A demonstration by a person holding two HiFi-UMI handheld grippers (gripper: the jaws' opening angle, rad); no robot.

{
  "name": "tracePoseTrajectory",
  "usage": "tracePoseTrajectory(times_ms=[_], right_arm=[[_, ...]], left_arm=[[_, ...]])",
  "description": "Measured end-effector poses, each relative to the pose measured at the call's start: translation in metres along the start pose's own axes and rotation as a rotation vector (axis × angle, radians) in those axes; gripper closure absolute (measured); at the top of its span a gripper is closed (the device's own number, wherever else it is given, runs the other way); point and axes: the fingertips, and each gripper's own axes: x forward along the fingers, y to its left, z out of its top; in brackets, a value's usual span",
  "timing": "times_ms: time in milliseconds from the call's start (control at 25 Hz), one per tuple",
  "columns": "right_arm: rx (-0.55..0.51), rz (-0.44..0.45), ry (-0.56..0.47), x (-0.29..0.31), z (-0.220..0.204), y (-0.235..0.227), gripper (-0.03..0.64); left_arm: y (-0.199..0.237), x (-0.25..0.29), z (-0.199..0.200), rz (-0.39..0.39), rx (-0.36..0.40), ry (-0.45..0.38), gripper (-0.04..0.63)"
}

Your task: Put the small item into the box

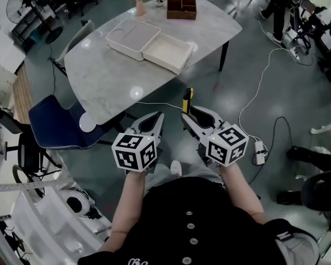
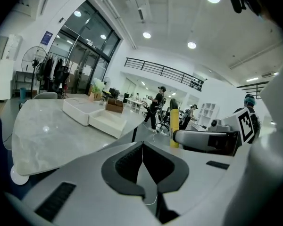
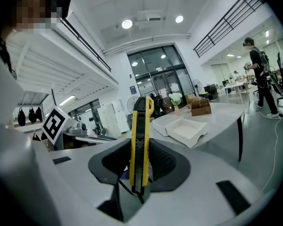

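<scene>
A yellow and black utility knife [image 1: 187,99] stands upright between the pads of my right gripper [image 1: 186,118], which is shut on it; in the right gripper view the knife [image 3: 140,140] rises out of the jaws [image 3: 140,171]. My left gripper [image 1: 156,119] is beside it at the same height, its pads closed together with nothing between them [image 2: 142,149]. Both are over the floor, short of the near edge of the marble table [image 1: 105,81]. An open white box [image 1: 168,51] lies on the table with its lid [image 1: 132,36] beside it, also seen as the box [image 3: 183,127] and the box [image 2: 104,119].
A wooden organizer [image 1: 181,7] and a flower vase [image 1: 140,0] stand at the table's far end. A blue chair [image 1: 58,127] is at the near left corner. A power strip [image 1: 259,152] and white cables lie on the floor to the right. People stand in the background.
</scene>
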Motion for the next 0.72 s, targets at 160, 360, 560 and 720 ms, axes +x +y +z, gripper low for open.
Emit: tracePoseTrajectory(times_ms=[160, 360, 560, 720], right_arm=[[0.022, -0.004, -0.003, 0.004, 0.001, -0.016, 0.499], [0.038, -0.008, -0.002, 0.012, 0.002, -0.031, 0.499], [0.043, -0.026, -0.005, 0.02, 0.01, -0.046, 0.499], [0.057, -0.028, 0.008, 0.032, 0.013, -0.06, 0.499]], left_arm=[[0.004, 0.014, 0.0, 0.01, 0.002, 0.02, 0.577], [0.015, 0.028, 0.004, 0.023, -0.003, 0.035, 0.577], [0.025, 0.044, 0.016, 0.017, -0.003, 0.035, 0.577], [0.035, 0.06, 0.025, 0.002, -0.007, 0.032, 0.577]])
